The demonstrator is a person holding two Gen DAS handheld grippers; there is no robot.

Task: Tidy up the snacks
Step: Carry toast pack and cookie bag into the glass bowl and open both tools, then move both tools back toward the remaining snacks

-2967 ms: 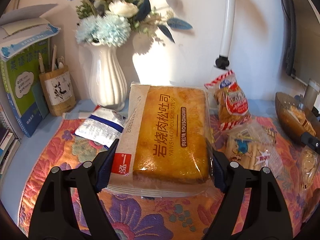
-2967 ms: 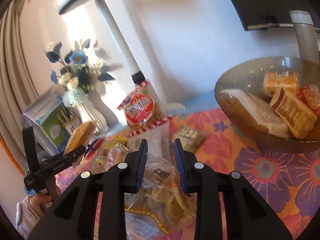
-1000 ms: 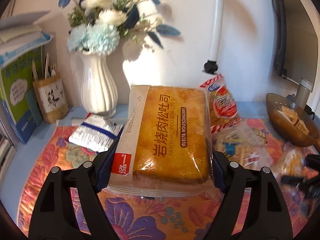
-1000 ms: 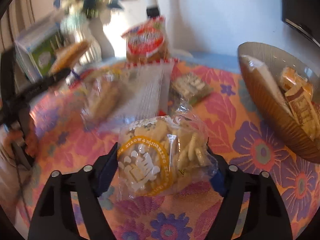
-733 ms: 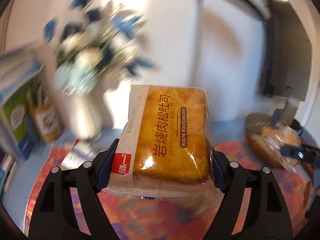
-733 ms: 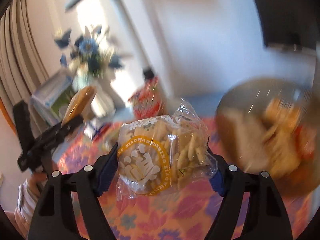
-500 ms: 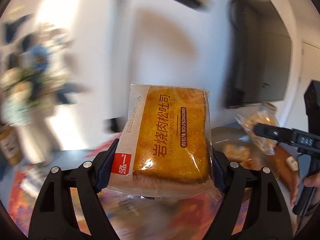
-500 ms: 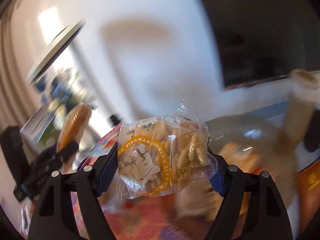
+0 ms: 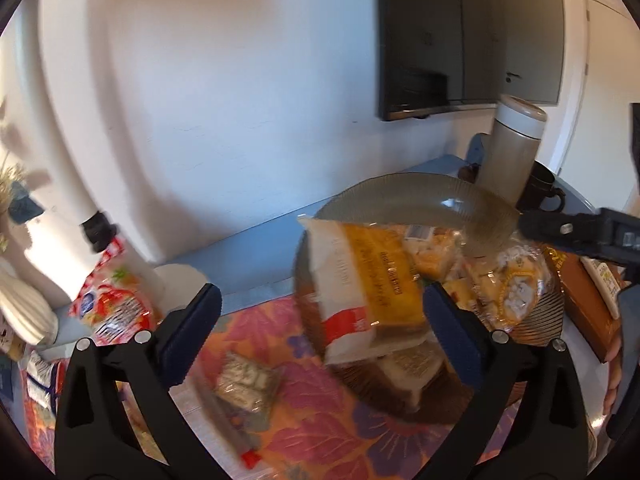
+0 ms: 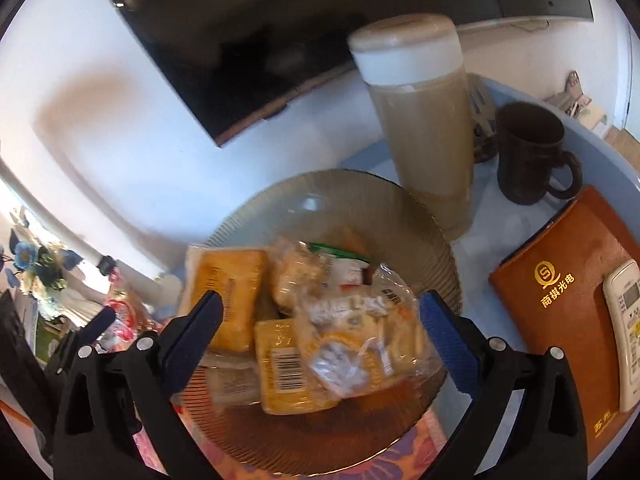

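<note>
Jaws of both my left hand-held gripper (image 9: 318, 330) and right hand-held gripper (image 10: 320, 342) have just sprung apart, dropping the soft, crushable pork-floss toast packet (image 9: 360, 280) and crinkly, slippery biscuit bag (image 10: 360, 340) into the ribbed glass bowl (image 10: 416, 216), best regripped by their flat sides.

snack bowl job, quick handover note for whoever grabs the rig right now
Left claw: open, jaws just opened; the toast pack is free of the pads, blurred, at the glass bowl.
Right claw: open, jaws just opened; the biscuit bag lies in the bowl with other snacks.
Done: these two packs delivered.
Left: the red-and-white bag by the lamp post and the small silver packet on the floral cloth.
</note>
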